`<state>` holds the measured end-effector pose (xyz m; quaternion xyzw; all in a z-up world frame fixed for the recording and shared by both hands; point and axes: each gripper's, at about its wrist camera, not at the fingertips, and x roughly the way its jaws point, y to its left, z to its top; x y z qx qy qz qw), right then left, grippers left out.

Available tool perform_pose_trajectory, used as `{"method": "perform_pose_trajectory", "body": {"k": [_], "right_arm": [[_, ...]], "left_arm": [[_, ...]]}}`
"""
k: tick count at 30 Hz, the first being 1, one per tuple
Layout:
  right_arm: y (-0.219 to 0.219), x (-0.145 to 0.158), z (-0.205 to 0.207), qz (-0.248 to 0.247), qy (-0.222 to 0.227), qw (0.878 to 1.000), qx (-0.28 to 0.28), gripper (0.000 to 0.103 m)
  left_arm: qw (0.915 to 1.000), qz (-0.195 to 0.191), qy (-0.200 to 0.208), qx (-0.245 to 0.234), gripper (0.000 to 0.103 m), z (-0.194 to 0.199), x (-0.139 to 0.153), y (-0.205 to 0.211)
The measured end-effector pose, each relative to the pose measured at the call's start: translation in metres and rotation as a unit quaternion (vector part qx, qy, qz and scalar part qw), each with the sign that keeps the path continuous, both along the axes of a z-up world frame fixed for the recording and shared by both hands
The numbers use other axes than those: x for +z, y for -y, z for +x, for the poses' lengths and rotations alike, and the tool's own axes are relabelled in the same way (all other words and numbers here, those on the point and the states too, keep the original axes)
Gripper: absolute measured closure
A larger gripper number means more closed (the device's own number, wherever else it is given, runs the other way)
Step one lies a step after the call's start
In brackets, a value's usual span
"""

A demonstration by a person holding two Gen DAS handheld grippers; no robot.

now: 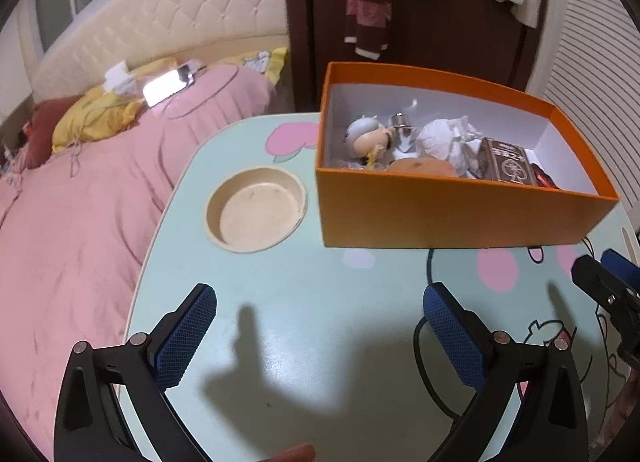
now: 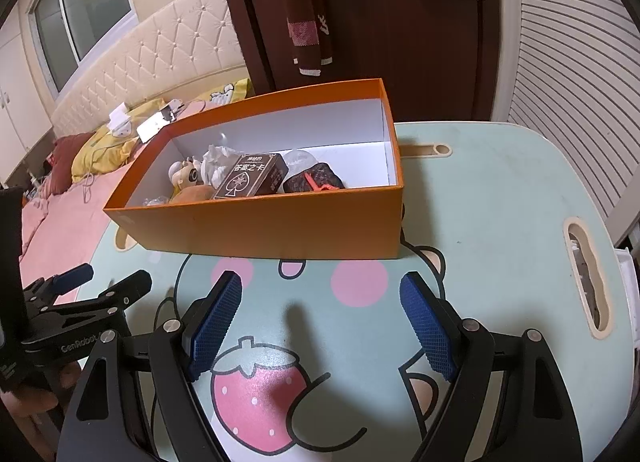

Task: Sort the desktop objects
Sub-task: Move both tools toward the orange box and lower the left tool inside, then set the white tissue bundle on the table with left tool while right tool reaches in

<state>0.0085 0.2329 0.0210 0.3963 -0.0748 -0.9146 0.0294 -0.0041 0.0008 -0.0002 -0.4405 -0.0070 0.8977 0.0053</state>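
Left gripper (image 1: 320, 338): jaws spread wide, nothing between the blue pads, hovering low over the table. Right gripper (image 2: 320, 322): likewise spread and empty, poised above the printed strawberry (image 2: 260, 394). Orange box (image 2: 280, 218): open-topped, standing toward the far side of the table; it holds the sorted items, clustered at its left end: a dark card box (image 2: 252, 178), a small figurine (image 1: 366, 136), crumpled white paper (image 1: 444, 138), a brown rounded item (image 1: 420, 166), a dark pouch with a red piece (image 2: 314, 182). No loose object shows on the tabletop in either view, so the items lie as the task wants. Risk, judged: with both grippers low and near each other, a careless sweep could knock them together or nudge the light box toward the far edge. Table (image 1: 300, 342): pale green with a cartoon print, a round recessed cup well (image 1: 256, 210), a slot at the right side (image 2: 588, 278). Room: bed with pink cover (image 1: 80, 202), tufted headboard, dark door hung with clothes.
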Motion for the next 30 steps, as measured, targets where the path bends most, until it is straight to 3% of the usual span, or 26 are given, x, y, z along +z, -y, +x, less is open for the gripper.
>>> {"method": "perform_pose_trajectory", "body": {"k": [4, 6, 8, 9, 14, 16, 18, 19, 20, 22, 24, 25, 27, 30], "right_arm": [[0.000, 0.001, 0.001, -0.005, -0.001, 1.000, 0.008, 0.021], [0.000, 0.002, 0.002, -0.008, -0.002, 1.000, 0.014, 0.021], [0.005, 0.009, 0.006, -0.009, -0.010, 0.999, 0.040, 0.021], [0.006, 0.012, 0.008, -0.011, -0.013, 0.998, 0.053, 0.021], [0.001, 0.029, 0.009, -0.037, -0.013, 0.995, 0.093, 0.021], [-0.003, 0.042, 0.004, -0.053, -0.002, 0.995, 0.084, 0.021], [-0.011, 0.053, -0.006, -0.078, 0.021, 0.995, 0.059, 0.021], [-0.015, 0.058, -0.013, -0.093, 0.033, 0.994, 0.048, 0.021], [-0.019, 0.062, -0.021, -0.106, 0.040, 0.992, 0.046, 0.021], [-0.025, 0.066, -0.026, -0.111, 0.049, 0.992, 0.046, 0.021], [-0.027, 0.069, -0.025, -0.096, 0.036, 0.994, 0.039, 0.021], [-0.028, 0.071, -0.023, -0.087, 0.028, 0.995, 0.035, 0.021], [-0.032, 0.068, -0.016, -0.084, 0.019, 0.996, 0.035, 0.021], [-0.040, 0.061, -0.013, -0.100, 0.031, 0.994, 0.036, 0.022]], "left_arm": [[0.9998, 0.014, 0.016, -0.007, 0.002, -0.013, -0.001, -0.003], [0.9994, 0.021, 0.024, -0.010, 0.011, -0.019, -0.001, -0.004], [0.9991, 0.026, 0.029, -0.015, 0.028, -0.024, 0.000, -0.005], [0.9992, 0.025, 0.025, -0.021, 0.030, -0.024, 0.004, -0.005], [0.9905, 0.110, -0.032, -0.076, 0.032, 0.006, 0.067, 0.013], [0.9869, 0.117, -0.035, -0.106, 0.032, -0.014, 0.085, 0.007], [0.9840, 0.110, -0.036, -0.135, 0.043, -0.039, 0.104, -0.007], [0.9832, 0.103, -0.035, -0.147, 0.057, -0.053, 0.112, -0.018], [0.9820, 0.101, -0.031, -0.157, 0.062, -0.062, 0.112, -0.024], [0.9793, 0.104, -0.003, -0.173, 0.062, -0.088, 0.102, -0.038], [0.9756, 0.119, 0.044, -0.179, 0.062, -0.121, 0.082, -0.050], [0.9772, 0.110, 0.057, -0.172, 0.067, -0.129, 0.070, -0.056], [0.9809, 0.080, 0.062, -0.166, 0.079, -0.136, 0.051, -0.062], [0.9811, 0.072, 0.065, -0.168, 0.081, -0.144, 0.040, -0.072]]}}
